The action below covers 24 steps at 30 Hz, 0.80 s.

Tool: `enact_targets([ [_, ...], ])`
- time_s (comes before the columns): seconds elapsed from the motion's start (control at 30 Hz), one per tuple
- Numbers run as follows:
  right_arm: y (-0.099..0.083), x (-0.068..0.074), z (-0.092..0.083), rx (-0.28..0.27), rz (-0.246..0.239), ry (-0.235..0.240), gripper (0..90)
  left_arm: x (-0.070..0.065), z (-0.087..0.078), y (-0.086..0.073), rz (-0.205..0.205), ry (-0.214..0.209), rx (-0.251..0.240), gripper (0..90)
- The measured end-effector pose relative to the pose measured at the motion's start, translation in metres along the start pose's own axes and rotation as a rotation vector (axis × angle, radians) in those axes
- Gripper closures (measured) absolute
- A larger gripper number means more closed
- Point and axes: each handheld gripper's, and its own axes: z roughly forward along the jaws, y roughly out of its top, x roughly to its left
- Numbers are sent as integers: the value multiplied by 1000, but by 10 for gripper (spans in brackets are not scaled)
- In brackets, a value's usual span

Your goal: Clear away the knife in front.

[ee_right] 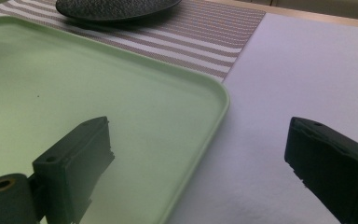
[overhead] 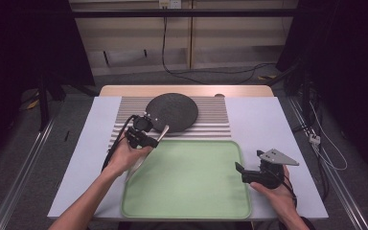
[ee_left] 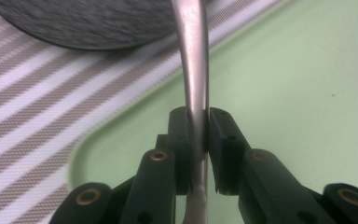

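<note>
Where the worktop (overhead: 268, 120) carries its load, one striped mat (overhead: 211, 122) lies at the far side, with one green tray (overhead: 187, 182) nearer the person, holding nothing on its floor. One dark round plate (overhead: 172, 111) sits on the mat. One metal utensil handle (ee_left: 193, 70) is clamped in the left tool (ee_left: 198, 140), over the tray's far left corner and reaching toward the plate. The right tool (ee_right: 200, 163) stands with jaws apart, straddling the tray's right rim.

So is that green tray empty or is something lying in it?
Empty: the green tray shows bare; the left gripper holds the metal utensil above its corner.
</note>
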Motion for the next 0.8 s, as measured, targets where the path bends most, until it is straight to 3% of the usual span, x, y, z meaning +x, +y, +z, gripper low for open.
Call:
enact_targets([
  [0.27,0,0,1,2,-2,1,73,-12,7,-8,16,-6,30,797],
  [0.5,0,0,1,4,-4,1,73,-13,14,-17,-14,-38,56,797],
  [0.57,0,0,1,5,-4,1,73,-14,16,-20,-9,-23,65,797],
  [0.63,0,1,1,5,-5,2,73,-14,18,-23,-21,-37,75,796],
  [0.8,0,1,0,7,-3,2,73,-15,21,-29,-32,-30,63,796],
])
